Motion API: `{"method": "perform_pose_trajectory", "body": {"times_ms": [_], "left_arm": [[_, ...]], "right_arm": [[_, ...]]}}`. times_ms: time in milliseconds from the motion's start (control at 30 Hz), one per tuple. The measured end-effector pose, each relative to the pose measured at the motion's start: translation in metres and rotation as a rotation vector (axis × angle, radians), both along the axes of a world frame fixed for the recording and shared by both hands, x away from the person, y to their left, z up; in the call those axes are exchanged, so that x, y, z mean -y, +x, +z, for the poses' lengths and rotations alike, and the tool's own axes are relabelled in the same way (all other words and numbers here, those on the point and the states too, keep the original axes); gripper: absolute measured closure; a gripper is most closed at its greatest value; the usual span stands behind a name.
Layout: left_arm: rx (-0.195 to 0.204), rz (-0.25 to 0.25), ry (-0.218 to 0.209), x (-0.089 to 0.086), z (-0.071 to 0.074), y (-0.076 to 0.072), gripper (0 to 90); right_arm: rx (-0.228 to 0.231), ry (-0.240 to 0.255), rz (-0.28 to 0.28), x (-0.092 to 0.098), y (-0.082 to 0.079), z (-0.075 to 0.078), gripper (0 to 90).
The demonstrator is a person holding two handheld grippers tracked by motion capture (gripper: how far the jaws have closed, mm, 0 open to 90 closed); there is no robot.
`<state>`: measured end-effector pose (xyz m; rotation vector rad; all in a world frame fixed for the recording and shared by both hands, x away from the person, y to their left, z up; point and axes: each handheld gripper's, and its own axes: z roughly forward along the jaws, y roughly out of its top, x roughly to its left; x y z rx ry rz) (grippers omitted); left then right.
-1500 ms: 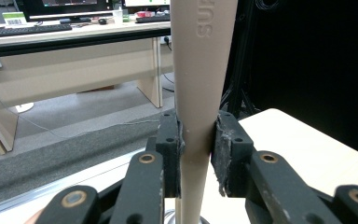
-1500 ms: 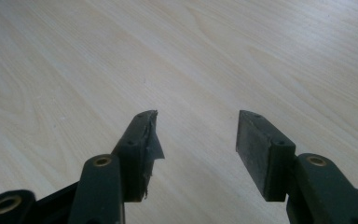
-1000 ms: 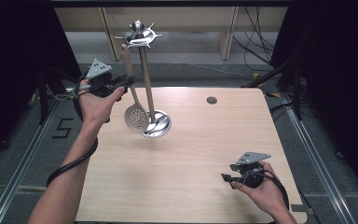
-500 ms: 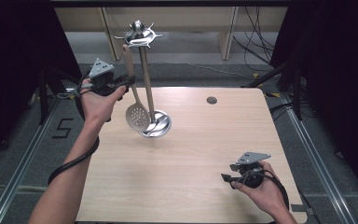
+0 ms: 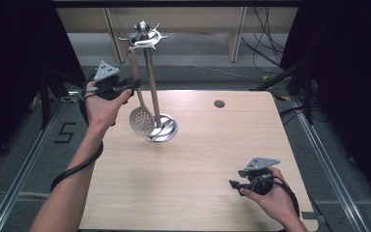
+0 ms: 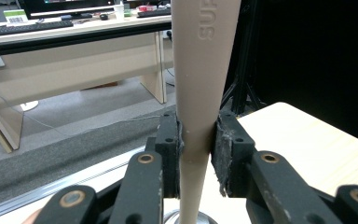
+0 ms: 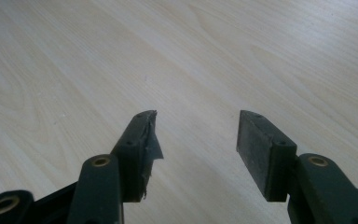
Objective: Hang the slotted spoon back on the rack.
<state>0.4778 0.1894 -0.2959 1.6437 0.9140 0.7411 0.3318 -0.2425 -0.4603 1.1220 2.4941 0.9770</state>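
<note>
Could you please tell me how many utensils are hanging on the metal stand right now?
1. A beige slotted spoon hangs from the stand on its left side, its handle clamped by the left hand-held gripper. The other hooks look empty, though the far ones are hard to see.

The slotted spoon [image 5: 141, 118] has tilted slightly nearer the stand's [image 5: 160, 130] pole.

The right gripper [image 7: 198, 135] has its two black jaws standing apart with nothing between them, over the pale wooden tabletop [image 7: 177, 56]. A torn scrap of pad material hangs from the left jaw's inner face.
</note>
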Motion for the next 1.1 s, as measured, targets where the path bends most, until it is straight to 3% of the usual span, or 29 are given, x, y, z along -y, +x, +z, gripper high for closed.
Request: {"method": "perform_pose_trajectory", "body": {"times_ms": [100,200,267,300,500,667,700,833,1100], "left_arm": [[0.013,0.001,-0.009,0.0,-0.001,-0.001,70.1],[0.043,0.014,-0.01,-0.002,-0.002,-0.006,59.4],[0.059,0.024,-0.012,-0.004,-0.004,-0.01,53.5],[0.064,0.029,-0.012,-0.005,-0.006,-0.013,51.0],[0.08,0.03,-0.011,-0.018,-0.017,-0.031,41.1],[0.076,0.02,-0.013,-0.028,-0.028,-0.052,38.7],[0.076,0.017,-0.013,-0.03,-0.031,-0.056,38.7],[0.07,0.011,-0.016,-0.039,-0.04,-0.07,38.4],[0.035,0.001,-0.033,-0.051,-0.066,-0.098,37.8]], "right_arm": [[0.014,0.011,-0.003,-0.001,0.0,-0.001,47.6],[-0.001,-0.001,0.001,0.0,0.0,0.0,47.5],[0.019,0.026,-0.011,-0.002,0.0,-0.003,47.4],[0.007,0.026,-0.015,-0.002,-0.001,-0.002,47.3],[0.003,0.016,-0.013,-0.002,-0.001,-0.001,47.2],[0.008,0.022,-0.017,-0.002,-0.001,-0.002,47.1],[0.028,0.011,-0.008,-0.001,0.0,-0.003,47.1],[0.005,0.011,-0.013,-0.002,-0.001,-0.001,47.0],[0.009,-0.002,-0.005,-0.001,0.0,-0.001,46.8]]}}
